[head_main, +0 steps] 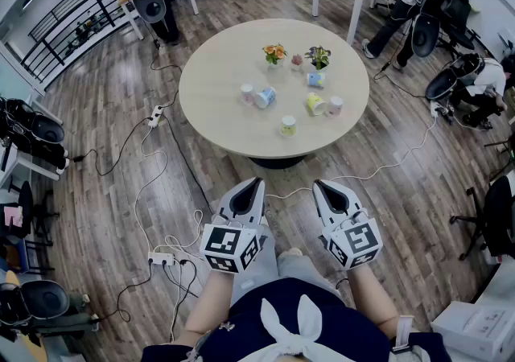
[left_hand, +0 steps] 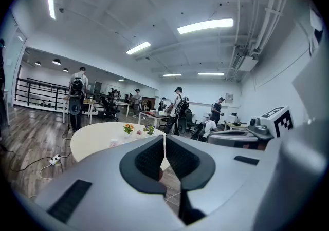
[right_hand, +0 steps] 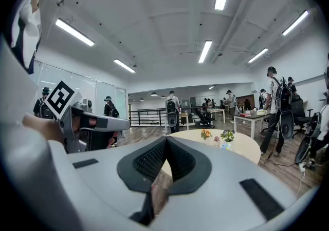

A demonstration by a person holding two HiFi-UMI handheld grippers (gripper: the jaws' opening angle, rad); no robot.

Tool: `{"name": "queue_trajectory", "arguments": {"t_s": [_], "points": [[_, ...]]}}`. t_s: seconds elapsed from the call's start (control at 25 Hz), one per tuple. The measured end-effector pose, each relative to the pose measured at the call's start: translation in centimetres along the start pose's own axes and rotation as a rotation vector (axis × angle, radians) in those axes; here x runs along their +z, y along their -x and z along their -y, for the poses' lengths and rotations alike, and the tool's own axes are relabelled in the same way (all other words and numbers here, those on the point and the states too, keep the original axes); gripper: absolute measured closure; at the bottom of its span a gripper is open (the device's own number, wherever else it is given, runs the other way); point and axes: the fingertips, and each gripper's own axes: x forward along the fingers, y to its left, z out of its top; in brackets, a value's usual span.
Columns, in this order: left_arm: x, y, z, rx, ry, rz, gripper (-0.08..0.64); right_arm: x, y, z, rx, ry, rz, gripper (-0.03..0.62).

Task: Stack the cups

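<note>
At twelve o'clock on the round table [head_main: 217,111], the cups [head_main: 288,125] sit scattered and unstacked, from a pink cup [head_main: 247,93] at the left to the rightmost cup [head_main: 335,105], so the job seems to be at the approach. The next move, I judge, calls for stepping closer and opening one pair of jaws around a cup. The left gripper [head_main: 257,183] and right gripper [head_main: 319,185] are both closed and empty, at six o'clock, well apart from the cups.

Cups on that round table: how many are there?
5: white cup and blue cup left, green cup and pink cup right, yellow cup nearest. A blue container by the plant may be a sixth.
</note>
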Motion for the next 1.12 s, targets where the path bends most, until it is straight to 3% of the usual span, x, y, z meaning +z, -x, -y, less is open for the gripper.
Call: {"name": "queue_trajectory", "arguments": {"t_s": [0.44, 0.84, 1.04, 1.12], "points": [[-0.2, -0.8, 0.5, 0.000, -0.050, -0.020, 0.532, 1.2, 0.3, 0.4, -0.033, 0.013, 0.029, 0.586], [0.4, -3.0, 0.2, -0.017, -0.038, -0.025, 0.532, 1.5, -0.1, 2.3, -0.039, 0.007, 0.039, 0.584], [1.0, -4.4, -0.7, -0.038, 0.006, -0.023, 0.529, 2.0, -1.1, 3.7, -0.030, 0.001, 0.036, 0.580], [1.3, -5.2, -1.6, -0.029, 0.006, -0.022, 0.469, 2.0, -1.9, 4.3, -0.024, -0.005, 0.026, 0.550]]}}
